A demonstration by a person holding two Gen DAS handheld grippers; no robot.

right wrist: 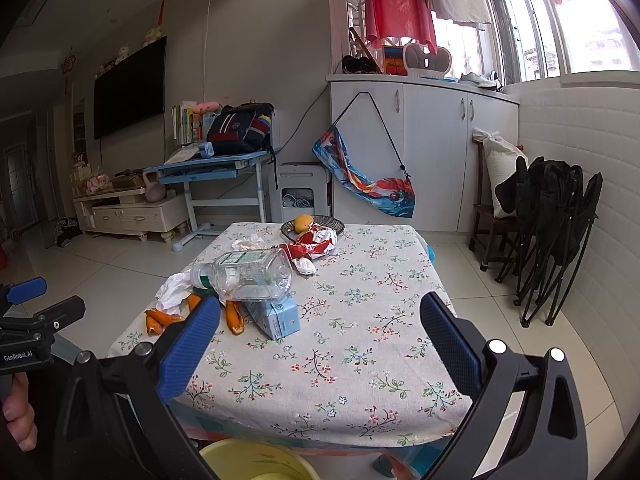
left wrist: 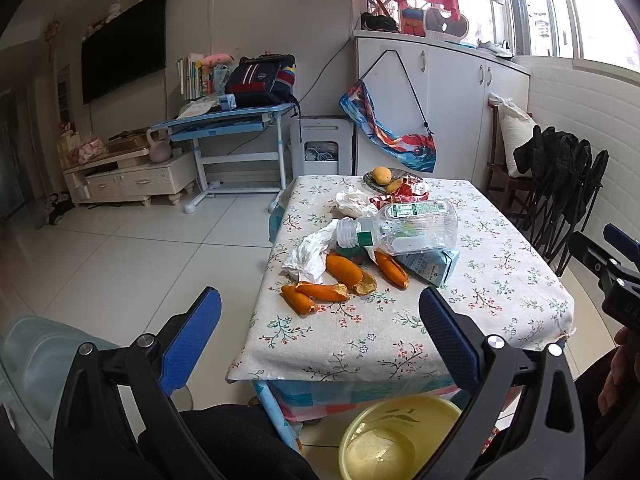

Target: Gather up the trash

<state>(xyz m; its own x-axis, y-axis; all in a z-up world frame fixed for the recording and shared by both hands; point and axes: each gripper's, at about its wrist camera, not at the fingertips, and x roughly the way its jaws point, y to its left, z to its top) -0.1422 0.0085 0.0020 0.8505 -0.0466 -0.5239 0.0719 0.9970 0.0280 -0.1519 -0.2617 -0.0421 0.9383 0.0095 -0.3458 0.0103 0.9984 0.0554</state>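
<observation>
Both my grippers, left gripper [left wrist: 320, 320] and right gripper [right wrist: 320, 328], spread, empty.
Only my left view shows the yellow basin's [left wrist: 400, 412] contents, perhaps paper; peels [left wrist: 344, 276] and bottle [left wrist: 404, 226] litter the floral table [left wrist: 400, 344].

Daylight entered from the windows [right wrist: 560, 20] at far right, which were overexposed. The tablecloth [right wrist: 360, 340] was evenly lit, with soft shadows. Fisheye distortion bent the edges and darkened the corners; the far-left hallway appeared dim, possibly slightly blurred.

A matt floral woven cloth [left wrist: 400, 340] covers the bench. On it lies a clear glossy plastic bottle [left wrist: 404, 226] over a blue paper carton [left wrist: 434, 266], with dull orange peels [left wrist: 344, 272] and crumpled white tissue paper [left wrist: 310, 254] at nine o'clock. Yellow glossy plastic basin [left wrist: 396, 436] below; floor tiles [left wrist: 152, 248] shine.
</observation>
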